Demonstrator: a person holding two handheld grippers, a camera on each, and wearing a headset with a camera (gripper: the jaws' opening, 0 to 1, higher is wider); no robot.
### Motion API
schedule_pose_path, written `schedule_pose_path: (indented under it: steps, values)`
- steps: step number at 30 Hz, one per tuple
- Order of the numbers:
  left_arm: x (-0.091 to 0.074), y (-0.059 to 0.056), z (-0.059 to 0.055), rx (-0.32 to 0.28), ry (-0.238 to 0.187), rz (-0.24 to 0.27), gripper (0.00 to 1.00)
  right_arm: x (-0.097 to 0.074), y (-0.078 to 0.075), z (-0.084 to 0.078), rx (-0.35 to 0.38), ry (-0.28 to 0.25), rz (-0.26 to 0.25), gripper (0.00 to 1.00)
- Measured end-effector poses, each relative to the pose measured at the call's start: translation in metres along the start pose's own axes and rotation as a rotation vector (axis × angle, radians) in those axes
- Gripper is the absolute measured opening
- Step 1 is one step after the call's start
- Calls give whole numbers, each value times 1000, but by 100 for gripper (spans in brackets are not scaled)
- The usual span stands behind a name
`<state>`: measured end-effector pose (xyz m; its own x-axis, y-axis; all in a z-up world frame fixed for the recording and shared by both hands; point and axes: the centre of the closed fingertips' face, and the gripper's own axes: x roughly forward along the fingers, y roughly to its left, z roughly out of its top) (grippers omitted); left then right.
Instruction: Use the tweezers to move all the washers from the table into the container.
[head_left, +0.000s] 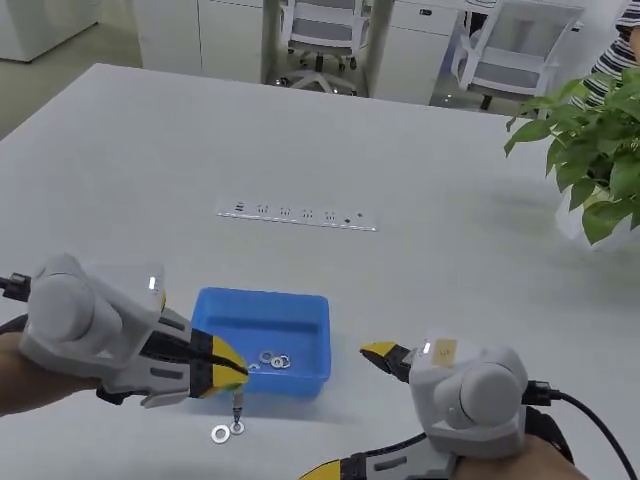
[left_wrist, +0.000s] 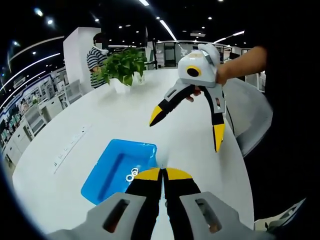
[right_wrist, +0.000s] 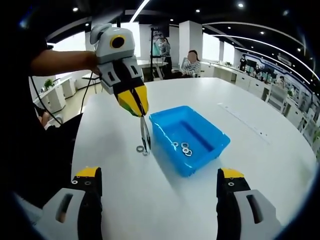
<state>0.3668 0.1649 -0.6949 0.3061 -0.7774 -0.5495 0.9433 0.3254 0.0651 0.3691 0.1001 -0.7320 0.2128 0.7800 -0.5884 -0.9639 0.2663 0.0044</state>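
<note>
Left gripper (head_left: 235, 372): fingers clenched on slim metal tweezers (head_left: 237, 405), tips at two steel washers (head_left: 220, 433) on white worktop (head_left: 330, 130), just outside near wall of blue plastic container (head_left: 262, 297). Right gripper (left_wrist: 186, 134): fingers released, over bare worktop.

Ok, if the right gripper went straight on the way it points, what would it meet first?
Probably the blue plastic container, at its near corner. The metal tweezers held by the left gripper hang just beside that line, so, depth being unclear, they might come first.
</note>
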Motion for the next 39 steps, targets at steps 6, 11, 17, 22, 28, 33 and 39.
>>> schedule_pose_path:
  steps: [6, 11, 17, 22, 28, 33, 39]
  values:
    - [3, -2, -1, 7, 6, -4, 5, -1, 0, -1, -1, 4, 0, 96]
    - [4, -2, 0, 15, 7, -5, 5, -1, 2, -2, -9, 0, 9, 94]
    - [4, -4, 0, 26, 10, -17, 5, 1, 5, -1, -32, -2, 32, 87]
    - [2, -4, -2, 37, 23, -24, 5, 5, 9, 2, -75, -3, 60, 79]
    - [1, -5, -4, 47, 38, -42, 5, 12, 13, 5, -122, 3, 97, 69]
    - [2, -6, -4, 54, 42, -50, 5, 19, 14, 6, -170, 11, 124, 60]
    - [2, -6, -5, 46, 44, -61, 5, 29, 16, 12, -203, -3, 149, 48]
